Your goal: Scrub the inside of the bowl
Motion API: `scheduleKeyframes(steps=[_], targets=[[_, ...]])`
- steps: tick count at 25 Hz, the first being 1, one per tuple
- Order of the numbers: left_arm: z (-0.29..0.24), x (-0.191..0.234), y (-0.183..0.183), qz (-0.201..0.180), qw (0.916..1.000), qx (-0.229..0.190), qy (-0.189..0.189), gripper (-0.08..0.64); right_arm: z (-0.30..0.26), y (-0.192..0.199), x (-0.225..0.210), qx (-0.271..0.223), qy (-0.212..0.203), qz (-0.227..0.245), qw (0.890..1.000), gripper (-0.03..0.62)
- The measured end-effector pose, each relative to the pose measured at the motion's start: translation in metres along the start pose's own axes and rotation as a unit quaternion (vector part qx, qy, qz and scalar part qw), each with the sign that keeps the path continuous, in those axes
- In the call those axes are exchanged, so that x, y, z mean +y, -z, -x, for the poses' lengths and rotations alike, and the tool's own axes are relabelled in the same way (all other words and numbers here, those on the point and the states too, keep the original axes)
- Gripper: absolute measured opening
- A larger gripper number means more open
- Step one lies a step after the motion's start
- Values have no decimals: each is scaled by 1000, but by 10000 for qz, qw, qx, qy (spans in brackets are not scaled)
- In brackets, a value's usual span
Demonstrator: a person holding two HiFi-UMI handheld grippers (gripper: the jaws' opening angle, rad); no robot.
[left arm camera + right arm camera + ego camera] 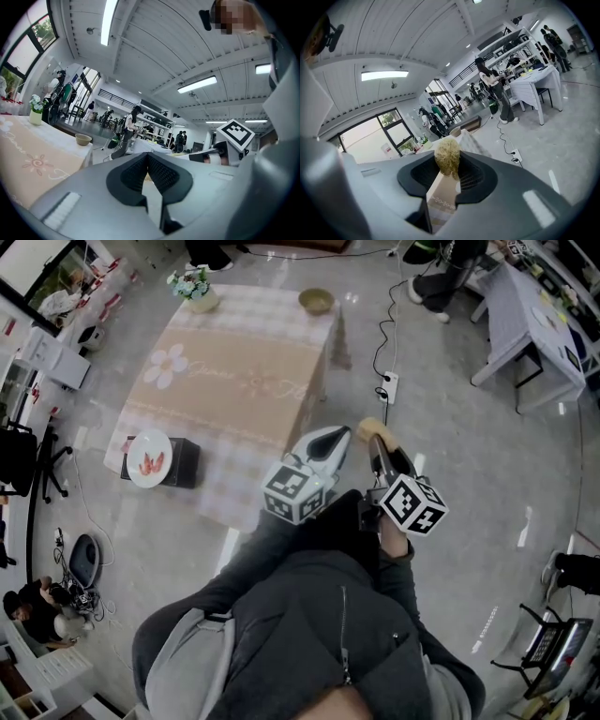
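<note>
A tan bowl [317, 301] stands at the far edge of the cloth-covered table [234, 381]; it also shows small in the left gripper view [83, 138] and the right gripper view [455, 131]. Both grippers are held close to the person's body, short of the table's near end and well away from the bowl. My left gripper [337, 435] [147, 158] is shut with nothing between its pads. My right gripper [377, 435] [449, 164] is shut on a yellowish fibrous scrubber [447, 155] [370, 426], which sticks out past the fingertips.
A flower pot [194, 287] stands at the table's far left corner. A white plate [149, 458] with shrimp-like food rests on a black box at the near left. A power strip [391, 385] and cable lie on the floor to the right. White tables [525, 324] and people stand beyond.
</note>
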State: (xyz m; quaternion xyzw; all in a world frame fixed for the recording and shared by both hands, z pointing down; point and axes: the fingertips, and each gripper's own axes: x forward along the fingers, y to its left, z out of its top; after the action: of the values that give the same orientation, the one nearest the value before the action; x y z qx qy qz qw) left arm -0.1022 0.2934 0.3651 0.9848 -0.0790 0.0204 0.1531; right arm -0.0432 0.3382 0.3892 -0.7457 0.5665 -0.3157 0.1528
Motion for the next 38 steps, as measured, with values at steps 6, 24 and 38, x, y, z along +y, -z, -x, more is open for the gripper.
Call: scheduleKeyframes(steps=[6, 24, 38], targets=[[2, 17, -6, 48, 9999, -36, -162, 9, -21, 2, 10, 168, -146, 25, 9997, 107], [-77, 67, -27, 50, 9988, -169, -455, 9, -99, -53, -13, 401, -486, 274, 9976, 107], [-152, 110, -49, 105, 9953, -323, -910, 9, -168, -115, -45, 655, -862, 392, 9933, 107]])
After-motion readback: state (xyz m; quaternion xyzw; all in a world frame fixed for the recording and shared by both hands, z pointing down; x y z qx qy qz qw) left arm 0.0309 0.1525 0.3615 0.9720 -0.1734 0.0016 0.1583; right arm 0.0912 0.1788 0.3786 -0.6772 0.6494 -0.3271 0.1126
